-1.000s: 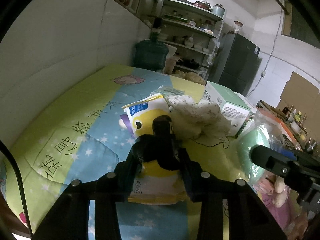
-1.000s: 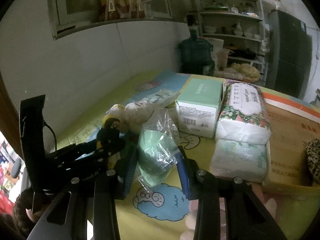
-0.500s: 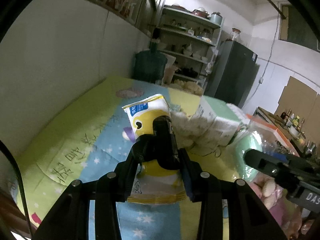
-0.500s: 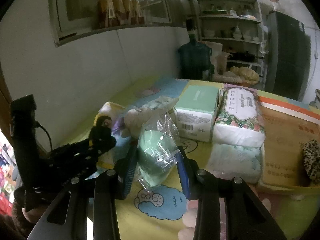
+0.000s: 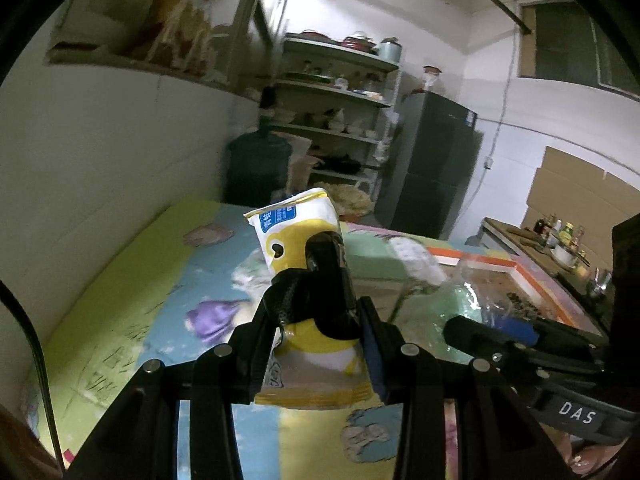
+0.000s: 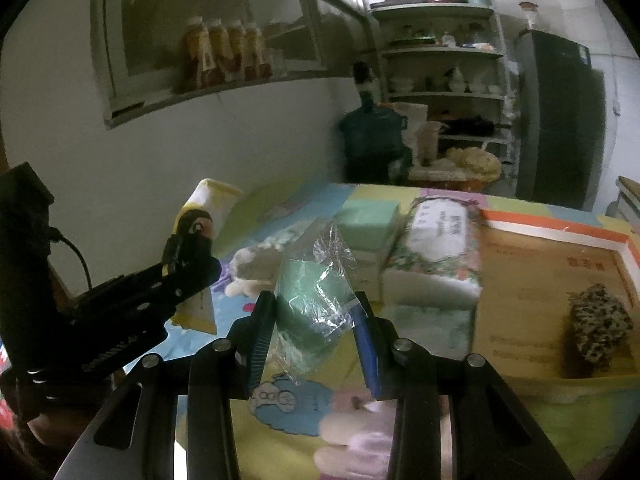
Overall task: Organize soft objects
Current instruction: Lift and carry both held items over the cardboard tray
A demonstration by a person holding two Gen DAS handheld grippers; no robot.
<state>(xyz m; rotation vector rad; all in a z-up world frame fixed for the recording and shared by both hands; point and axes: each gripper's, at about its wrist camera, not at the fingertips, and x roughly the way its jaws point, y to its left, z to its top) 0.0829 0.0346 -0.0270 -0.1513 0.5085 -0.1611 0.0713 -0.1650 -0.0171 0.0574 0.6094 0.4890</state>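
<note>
The left gripper [image 5: 320,320] is clamped on a yellow-and-white pouch [image 5: 298,232], held upright and lifted above the cartoon-print mat [image 5: 120,312], a pale green, blue and yellow sheet with clouds and stars that covers the whole work surface. The right gripper [image 6: 316,324] is closed on a green item in clear plastic wrap [image 6: 316,292], also raised off the mat, to the right of the pouch. On the mat behind the wrapped item lie a white plush toy [image 6: 256,264], a mint-green box [image 6: 368,224] and, just beside that box on its right, a floral tissue pack [image 6: 436,248] stacked on another soft pack. To the right of the tissue pack sits a shallow cardboard box with an orange rim [image 6: 552,224], with a speckled leopard-print piece [image 6: 600,320] inside it. The mat runs along a white wall; above the wall is a glass-fronted cabinet holding orange bottles [image 6: 224,52]. Past the far end of the mat stand a dark water jug [image 6: 372,144], open shelves of dishes [image 6: 444,56] and a dark refrigerator [image 6: 556,120].
</note>
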